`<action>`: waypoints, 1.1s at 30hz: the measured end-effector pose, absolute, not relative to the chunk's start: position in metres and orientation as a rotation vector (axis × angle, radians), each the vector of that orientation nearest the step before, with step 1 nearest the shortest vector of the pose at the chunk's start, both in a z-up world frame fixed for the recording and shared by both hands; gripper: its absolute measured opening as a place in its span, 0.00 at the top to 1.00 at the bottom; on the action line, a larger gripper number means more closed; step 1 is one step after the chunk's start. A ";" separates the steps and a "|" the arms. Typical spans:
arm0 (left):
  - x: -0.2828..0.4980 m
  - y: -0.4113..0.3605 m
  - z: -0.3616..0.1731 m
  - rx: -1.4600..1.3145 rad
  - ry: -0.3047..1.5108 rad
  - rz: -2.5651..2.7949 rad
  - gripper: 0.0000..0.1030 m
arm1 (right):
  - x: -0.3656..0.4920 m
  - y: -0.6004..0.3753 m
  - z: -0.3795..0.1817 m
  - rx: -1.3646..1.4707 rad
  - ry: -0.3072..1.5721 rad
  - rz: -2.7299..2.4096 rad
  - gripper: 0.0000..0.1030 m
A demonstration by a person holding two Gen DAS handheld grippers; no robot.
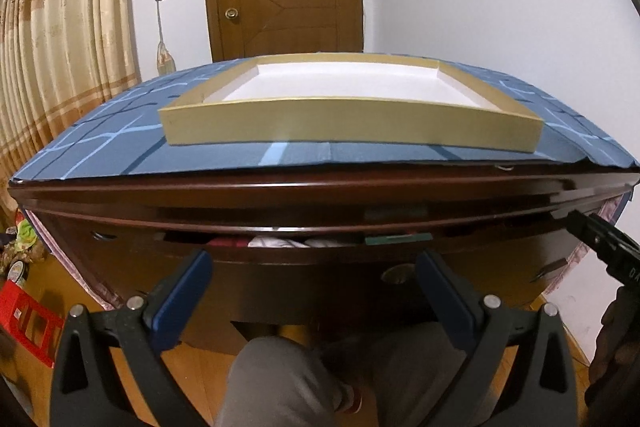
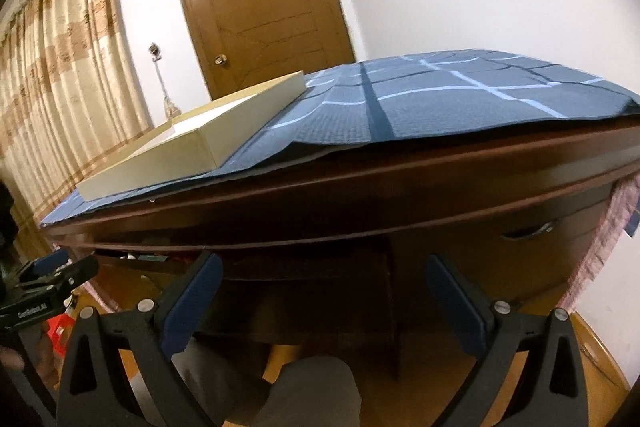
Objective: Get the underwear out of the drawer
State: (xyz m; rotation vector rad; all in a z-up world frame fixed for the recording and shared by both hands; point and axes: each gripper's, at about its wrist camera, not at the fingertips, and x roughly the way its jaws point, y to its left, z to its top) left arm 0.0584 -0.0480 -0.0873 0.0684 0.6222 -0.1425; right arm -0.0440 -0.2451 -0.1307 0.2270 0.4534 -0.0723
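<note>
While the drawer [image 1: 304, 259] under the table's front edge stands barely ajar, folded underwear [image 1: 276, 241] shows in the gap; both the left hand-held gripper [image 1: 316, 267] and right hand-held gripper [image 2: 324, 275] gape wide, empty. Widening the drawer first would probably ease a clean pinch.

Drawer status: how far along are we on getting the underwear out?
Done: the drawer is pulled open a crack, with white fabric showing in the gap. In hand: nothing; the left gripper is open in front of that gap, and the right gripper is open too. Left: reach in, grip the underwear and lift it out.
</note>
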 end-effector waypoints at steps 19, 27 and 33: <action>0.073 -0.052 -0.092 0.082 0.644 -0.130 0.00 | 0.007 -0.260 -0.160 0.300 0.561 0.119 0.03; 0.079 -0.047 -0.095 0.082 0.651 -0.122 0.00 | 0.008 -0.257 -0.157 0.293 0.591 0.099 0.12; 0.081 -0.037 -0.092 0.070 0.645 -0.105 0.00 | 0.005 -0.256 -0.156 0.294 0.609 0.078 0.12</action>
